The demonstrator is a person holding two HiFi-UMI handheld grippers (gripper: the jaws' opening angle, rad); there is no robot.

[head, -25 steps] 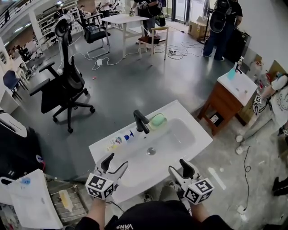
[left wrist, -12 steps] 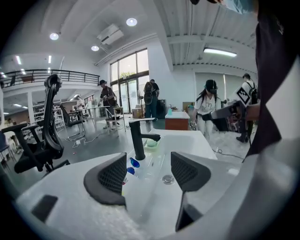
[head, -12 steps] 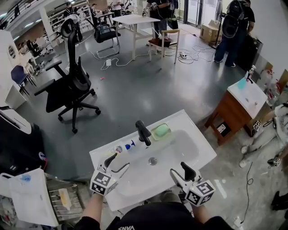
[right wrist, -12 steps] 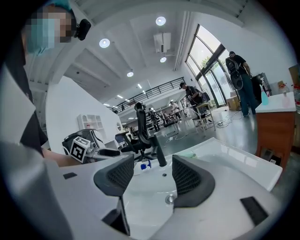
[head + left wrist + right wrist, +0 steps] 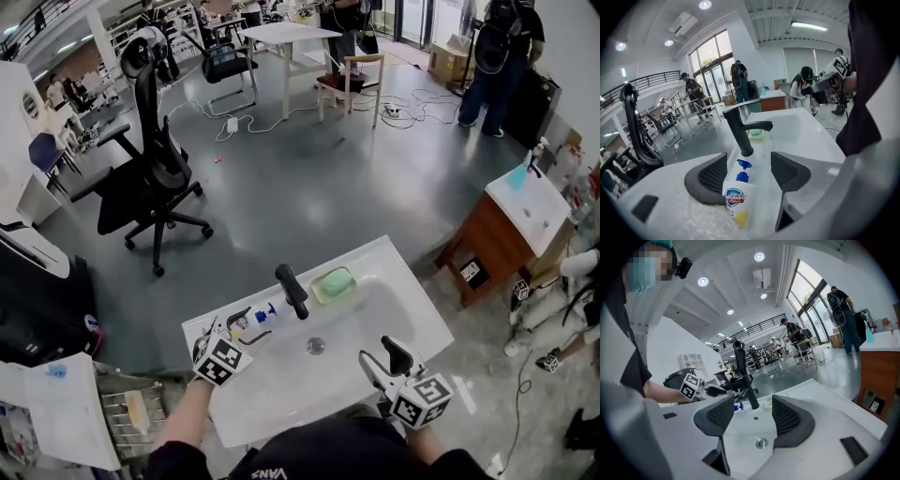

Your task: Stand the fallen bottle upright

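Note:
A white pump bottle (image 5: pixel 261 316) with a blue pump head lies on its side on the back-left rim of the white sink (image 5: pixel 412 298), just left of the black faucet (image 5: pixel 292 290). My left gripper (image 5: pixel 246 326) is open and straddles it. In the left gripper view the bottle (image 5: pixel 738 191) lies between the two pads with its pump toward the faucet (image 5: pixel 740 129), and a gap shows at the right pad. The left gripper (image 5: pixel 748 157) is not pressing on it. My right gripper (image 5: pixel 384 359) is open over the sink's front right rim, and the right gripper (image 5: pixel 752 401) holds nothing.
A green soap dish (image 5: pixel 332 283) sits right of the faucet and a drain (image 5: pixel 316 346) lies in the basin. A wire basket (image 5: pixel 141 419) stands at the lower left and a black office chair (image 5: pixel 150 178) behind. A second sink on a wooden cabinet (image 5: pixel 511 220) is to the right.
My left gripper has moved forward and down from the sink's front edge to the fallen bottle and rolled around it. The right gripper has advanced over the front rim.

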